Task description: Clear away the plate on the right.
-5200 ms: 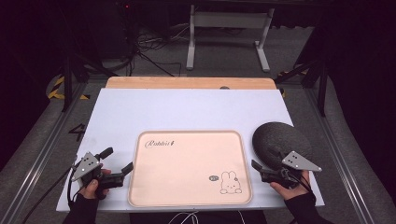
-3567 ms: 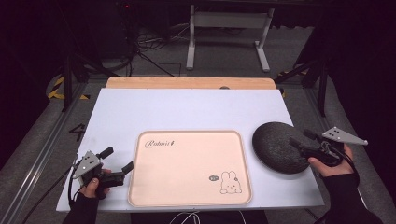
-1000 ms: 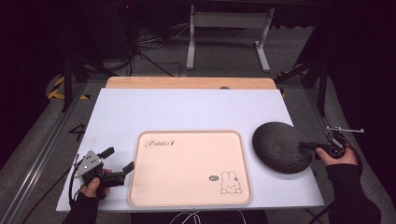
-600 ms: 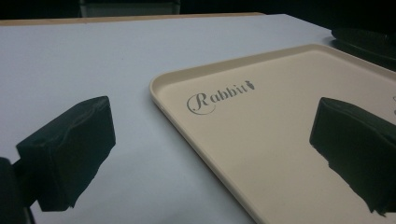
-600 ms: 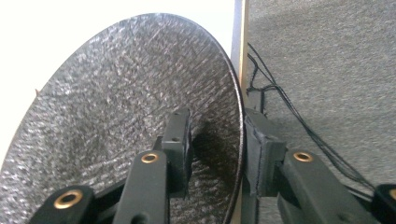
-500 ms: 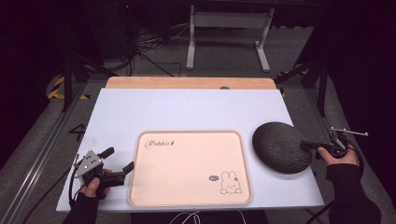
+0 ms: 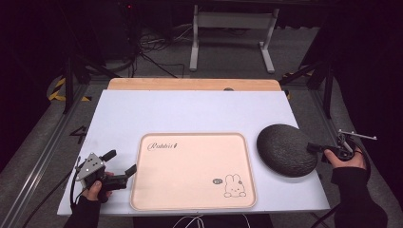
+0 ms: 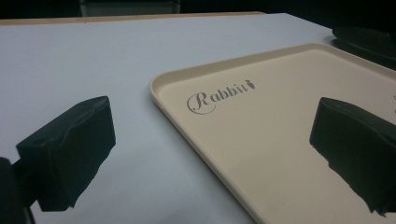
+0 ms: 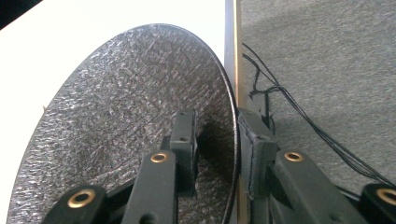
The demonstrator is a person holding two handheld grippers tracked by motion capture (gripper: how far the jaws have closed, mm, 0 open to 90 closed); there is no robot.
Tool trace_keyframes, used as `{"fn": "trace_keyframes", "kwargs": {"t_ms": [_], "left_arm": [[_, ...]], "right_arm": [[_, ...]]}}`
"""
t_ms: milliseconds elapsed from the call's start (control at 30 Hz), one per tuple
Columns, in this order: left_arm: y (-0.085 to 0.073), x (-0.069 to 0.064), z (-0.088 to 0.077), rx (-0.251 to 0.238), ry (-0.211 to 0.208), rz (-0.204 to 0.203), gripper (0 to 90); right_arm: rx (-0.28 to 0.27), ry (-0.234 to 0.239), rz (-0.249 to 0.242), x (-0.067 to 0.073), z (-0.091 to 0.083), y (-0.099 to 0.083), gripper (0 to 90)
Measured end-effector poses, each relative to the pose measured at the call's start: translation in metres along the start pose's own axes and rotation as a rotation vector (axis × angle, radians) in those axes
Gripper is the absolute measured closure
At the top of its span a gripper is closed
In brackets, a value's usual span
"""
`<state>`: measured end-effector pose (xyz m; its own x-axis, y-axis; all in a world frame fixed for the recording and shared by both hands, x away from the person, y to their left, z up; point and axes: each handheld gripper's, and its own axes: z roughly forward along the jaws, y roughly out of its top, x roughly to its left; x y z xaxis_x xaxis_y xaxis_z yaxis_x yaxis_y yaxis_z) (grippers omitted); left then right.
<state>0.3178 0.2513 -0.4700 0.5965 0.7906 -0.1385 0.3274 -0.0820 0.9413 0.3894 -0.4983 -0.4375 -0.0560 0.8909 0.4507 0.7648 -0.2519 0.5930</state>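
Observation:
A dark, rough-textured round plate (image 7: 286,149) lies at the right edge of the white table. My right gripper (image 7: 314,148) comes in level from the right, turned on its side. In the right gripper view the plate (image 9: 126,121) has its rim between the jaws of my right gripper (image 9: 217,121). One jaw is over the plate's face and the other is outside the rim. The jaws have just been closing, with a gap still on the inner side. My left gripper (image 7: 121,162) rests open beside the left edge of a beige rabbit-print tray (image 7: 190,171).
The tray (image 8: 280,140) spans the near middle of the white table top (image 7: 190,109). My left gripper (image 8: 215,126) straddles the tray's left rim. A wooden strip (image 7: 190,84) runs along the far edge. The plate hangs close to the table's right edge, with cables on the floor below.
The right hand went from the plate's near side round to its right rim and turned the gripper on its side. The left hand kept still.

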Motion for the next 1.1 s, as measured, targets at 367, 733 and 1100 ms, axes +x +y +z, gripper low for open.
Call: {"fn": "trace_keyframes", "kwargs": {"t_ms": [367, 733, 1100], "left_arm": [[0.000, 0.000, 0.000, 0.001, 0.001, 0.000, 0.9], [0.000, 0.000, 0.000, 0.001, 0.002, -0.001, 0.9], [0.000, 0.000, 0.001, 0.002, 0.000, -0.001, 0.9]], "right_arm": [[-0.034, 0.047, 0.035, 0.000, -0.009, 0.001, 76.7], [-0.091, 0.093, 0.023, 0.011, -0.022, 0.004, 81.0], [-0.147, 0.124, -0.023, 0.030, -0.033, 0.006, 78.2]]}}
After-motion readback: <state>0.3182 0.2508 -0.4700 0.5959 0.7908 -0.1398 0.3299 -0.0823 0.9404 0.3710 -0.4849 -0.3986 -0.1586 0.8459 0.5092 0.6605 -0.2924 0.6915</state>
